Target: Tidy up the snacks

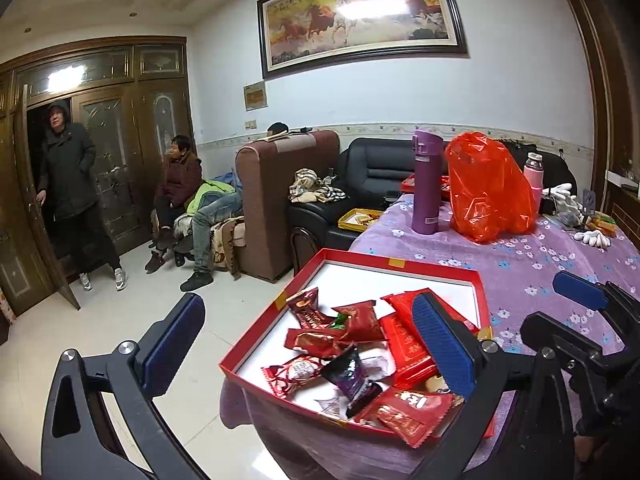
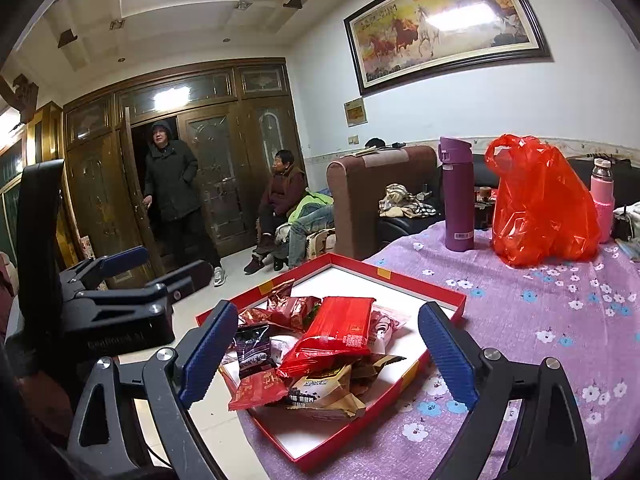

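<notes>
A shallow red box with a white floor [image 1: 400, 280] [image 2: 360, 276] lies at the near corner of a table with a purple flowered cloth [image 1: 540, 264] [image 2: 540, 320]. Several wrapped snacks [image 1: 360, 356] [image 2: 320, 352] lie piled in it, mostly red packets, one dark purple, one tan. My left gripper [image 1: 308, 344] is open and empty, its right finger [image 1: 440, 344] over the box, its left finger off the table edge. My right gripper [image 2: 328, 352] is open and empty, straddling the pile. Each gripper shows in the other's view: the right [image 1: 580, 292], the left [image 2: 120, 260].
A purple flask [image 1: 427, 182] [image 2: 457, 194], a red plastic bag [image 1: 490, 188] [image 2: 540, 200] and a pink bottle [image 1: 534, 172] [image 2: 602, 192] stand further back on the table. White gloves [image 1: 592, 236] lie at the right. Sofas and several people are beyond, by a wooden door.
</notes>
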